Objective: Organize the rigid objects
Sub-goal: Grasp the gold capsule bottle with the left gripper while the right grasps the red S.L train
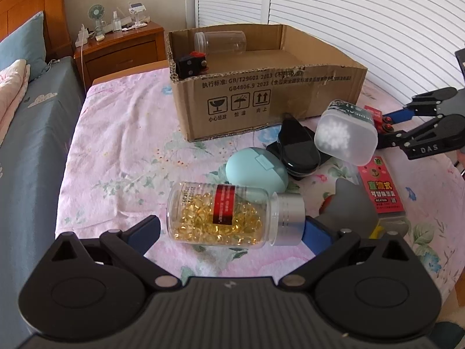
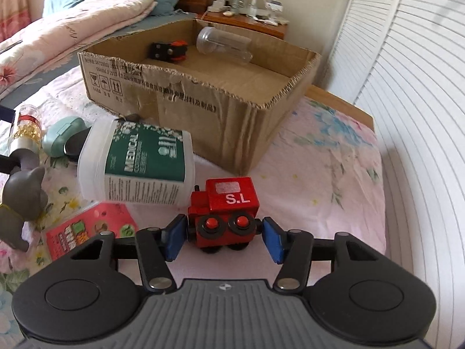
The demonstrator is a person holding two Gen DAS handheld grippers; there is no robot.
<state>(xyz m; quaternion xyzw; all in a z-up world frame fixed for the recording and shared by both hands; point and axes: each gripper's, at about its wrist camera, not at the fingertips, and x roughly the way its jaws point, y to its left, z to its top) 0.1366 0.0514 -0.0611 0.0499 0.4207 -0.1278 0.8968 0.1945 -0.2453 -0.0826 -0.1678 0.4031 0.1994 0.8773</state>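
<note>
**Both grippers at their objects**

Lower centre, left wrist view: left gripper clamped end to end on capsule bottle. Right wrist view, centre — right gripper straddles red toy train, pads not touching. Cardboard box above.

I had my left gripper clamped on the capsule bottle, just short of the cardboard box, whose far-left corner held a clear jar.

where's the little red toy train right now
In the right wrist view, the red toy train sits on the bedspread between the right hand-held gripper fingers, beside the white medical jar.
</note>
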